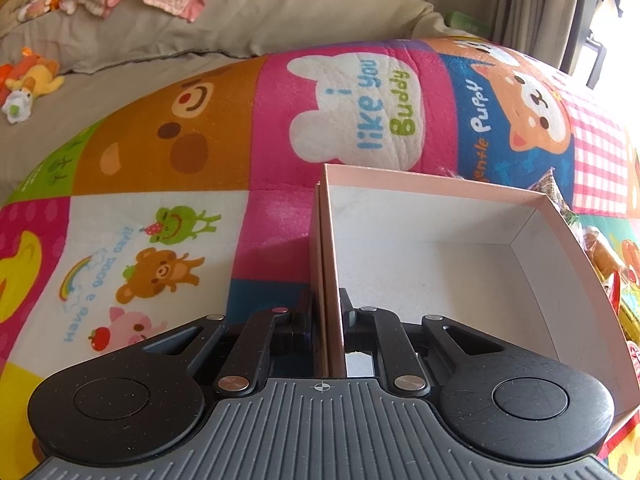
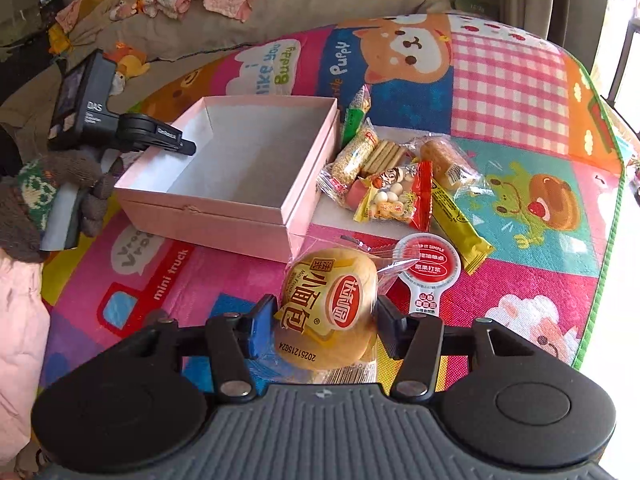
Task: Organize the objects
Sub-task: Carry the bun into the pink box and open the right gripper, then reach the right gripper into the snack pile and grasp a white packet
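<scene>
The open pink cardboard box (image 2: 240, 168) on the colourful cartoon play mat (image 2: 512, 92) is empty — nothing is packed yet. The left hand-held gripper (image 1: 326, 312) is clamped tight on the box's near wall, steadying it. The right hand-held gripper (image 2: 326, 320) has a wrapped round bread bun (image 2: 328, 312) between its jaws, beside the box. The pile of wrapped snacks (image 2: 400, 184) to the box's right remains — almost all the sorting is left.
</scene>
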`<state>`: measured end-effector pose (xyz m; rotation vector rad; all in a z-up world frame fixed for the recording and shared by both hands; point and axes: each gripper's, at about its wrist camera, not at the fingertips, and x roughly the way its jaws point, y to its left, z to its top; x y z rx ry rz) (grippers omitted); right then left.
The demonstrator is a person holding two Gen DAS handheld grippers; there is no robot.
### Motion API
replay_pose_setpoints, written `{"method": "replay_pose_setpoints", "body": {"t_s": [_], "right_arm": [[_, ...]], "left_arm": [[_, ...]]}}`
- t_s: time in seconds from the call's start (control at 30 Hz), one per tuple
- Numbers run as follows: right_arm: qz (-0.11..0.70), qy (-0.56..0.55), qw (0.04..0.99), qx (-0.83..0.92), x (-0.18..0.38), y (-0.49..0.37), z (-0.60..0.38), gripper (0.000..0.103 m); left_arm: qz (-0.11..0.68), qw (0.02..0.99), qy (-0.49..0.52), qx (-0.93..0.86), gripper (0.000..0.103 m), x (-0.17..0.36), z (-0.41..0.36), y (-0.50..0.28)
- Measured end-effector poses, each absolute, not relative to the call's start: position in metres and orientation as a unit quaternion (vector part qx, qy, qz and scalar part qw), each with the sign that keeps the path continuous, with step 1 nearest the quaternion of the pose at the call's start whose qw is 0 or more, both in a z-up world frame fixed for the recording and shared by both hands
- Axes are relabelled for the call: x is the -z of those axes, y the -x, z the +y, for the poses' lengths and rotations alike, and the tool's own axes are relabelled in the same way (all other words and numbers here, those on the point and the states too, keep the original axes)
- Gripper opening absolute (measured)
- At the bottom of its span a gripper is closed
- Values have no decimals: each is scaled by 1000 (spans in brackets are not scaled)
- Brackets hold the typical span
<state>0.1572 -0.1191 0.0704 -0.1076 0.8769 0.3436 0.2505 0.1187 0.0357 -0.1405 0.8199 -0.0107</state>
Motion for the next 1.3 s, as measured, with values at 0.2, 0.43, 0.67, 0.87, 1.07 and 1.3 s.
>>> {"method": "replay_pose_setpoints", "body": {"t_s": [0.2,0.43,0.67,0.87,1.07,1.3], "right_arm": [[381,39,901,-203,-113,-188,-81,53],[337,0,916,-220,-134,-274,-19,57],[320,39,930,-177,-109,-253,-47,66],[284,50,947,-142,-83,-213,-101,70],[287,24,946,-148,-47,-186,-130,72],[296,25,946,-127,-34,-179,-142,72]], "left_arm": [[397,915,66,6,13,-36,118,-249],[399,914,68,3,13,-36,117,-249],[405,914,17,2,12,-39,106,-246],[376,926,-28,12,13,-34,99,-226],[361,931,42,-35,15,-30,97,-211],[308,949,18,-57,10,-39,89,-200]]}}
